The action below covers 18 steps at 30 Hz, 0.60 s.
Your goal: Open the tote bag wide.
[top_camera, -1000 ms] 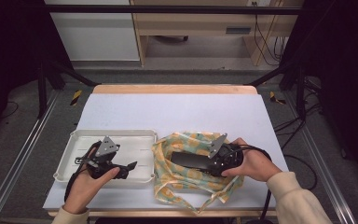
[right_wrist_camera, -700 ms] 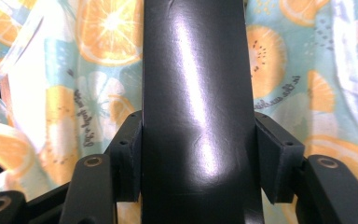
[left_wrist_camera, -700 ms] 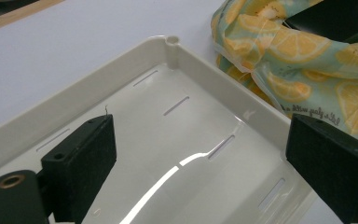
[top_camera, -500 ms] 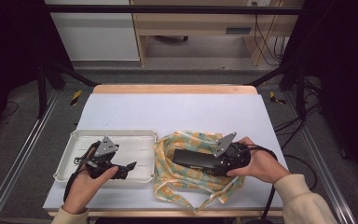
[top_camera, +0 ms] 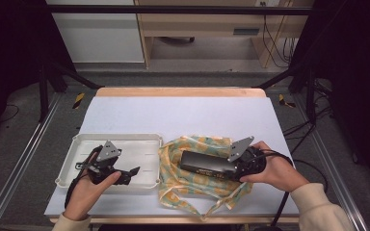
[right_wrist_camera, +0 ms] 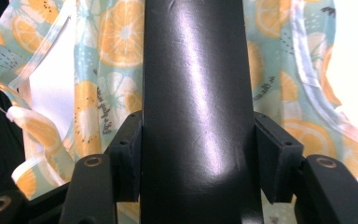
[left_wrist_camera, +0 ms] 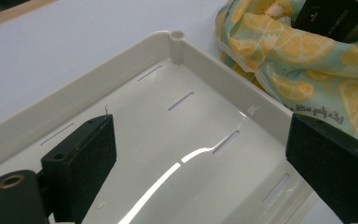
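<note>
Two grippers are at work over a pale tabletop (top_camera: 183, 115). At the right, the right gripper (top_camera: 224, 166) is clamped on a long black box (top_camera: 207, 163), one pad pressed to each long side, as the right gripper view shows plainly: the glossy box (right_wrist_camera: 196, 102) runs straight up between the pads and away from the camera. In the high view the box lies roughly level, pointing left from the person's right hand (top_camera: 274, 171), above a crumpled cloth (top_camera: 192, 180) printed with orange slices on a light teal ground. Whether the box's underside touches the cloth or hangs just clear of it cannot be told. The cloth is spread on the tabletop just right of a white tray (top_camera: 139, 144), its left edge close beside the tray's right wall; a thin strap of the cloth trails toward the near edge of the tabletop.

At the left, the left gripper (top_camera: 132, 172) hovers over the tray's near right part, held in the left hand (top_camera: 89, 185). Its jaws stand wide apart with nothing between them; the left gripper view looks past both pads into the bare tray (left_wrist_camera: 177, 121), with the cloth (left_wrist_camera: 307, 70) and one end of the black box (left_wrist_camera: 335, 16) beyond the tray's wall
</note>
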Each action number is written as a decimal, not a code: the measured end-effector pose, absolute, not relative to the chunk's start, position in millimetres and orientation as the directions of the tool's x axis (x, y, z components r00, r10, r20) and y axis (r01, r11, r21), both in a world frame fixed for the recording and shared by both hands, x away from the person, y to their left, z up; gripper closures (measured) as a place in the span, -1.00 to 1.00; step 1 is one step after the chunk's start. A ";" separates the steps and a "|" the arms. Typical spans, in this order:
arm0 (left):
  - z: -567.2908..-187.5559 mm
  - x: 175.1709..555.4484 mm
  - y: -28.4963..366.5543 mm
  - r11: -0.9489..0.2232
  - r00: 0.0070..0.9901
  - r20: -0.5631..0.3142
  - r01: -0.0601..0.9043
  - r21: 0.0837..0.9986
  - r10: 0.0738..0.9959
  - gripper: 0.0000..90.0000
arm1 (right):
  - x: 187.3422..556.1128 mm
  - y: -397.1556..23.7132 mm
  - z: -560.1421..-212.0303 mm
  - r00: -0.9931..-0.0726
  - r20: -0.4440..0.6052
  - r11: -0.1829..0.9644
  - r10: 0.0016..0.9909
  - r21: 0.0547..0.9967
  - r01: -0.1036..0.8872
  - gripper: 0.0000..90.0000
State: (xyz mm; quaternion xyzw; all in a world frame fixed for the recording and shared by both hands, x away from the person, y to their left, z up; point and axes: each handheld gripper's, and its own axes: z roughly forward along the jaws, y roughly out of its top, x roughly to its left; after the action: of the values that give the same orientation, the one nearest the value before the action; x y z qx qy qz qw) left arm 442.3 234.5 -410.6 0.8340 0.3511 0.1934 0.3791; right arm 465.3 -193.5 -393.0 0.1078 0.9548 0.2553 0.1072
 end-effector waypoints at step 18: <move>-411.4 442.8 240.0 -0.455 0.666 0.051 0.449 0.769 0.744 -0.81 | 464.0 -203.0 -371.5 -0.938 -0.182 0.813 0.296 0.563 0.147 -0.03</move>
State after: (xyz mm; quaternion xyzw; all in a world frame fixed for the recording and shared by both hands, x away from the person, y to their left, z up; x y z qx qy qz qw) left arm 442.8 240.0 -411.4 0.8306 0.3590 0.1947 0.3787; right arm 464.0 -203.0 -371.5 0.1174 0.9431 0.2821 0.1316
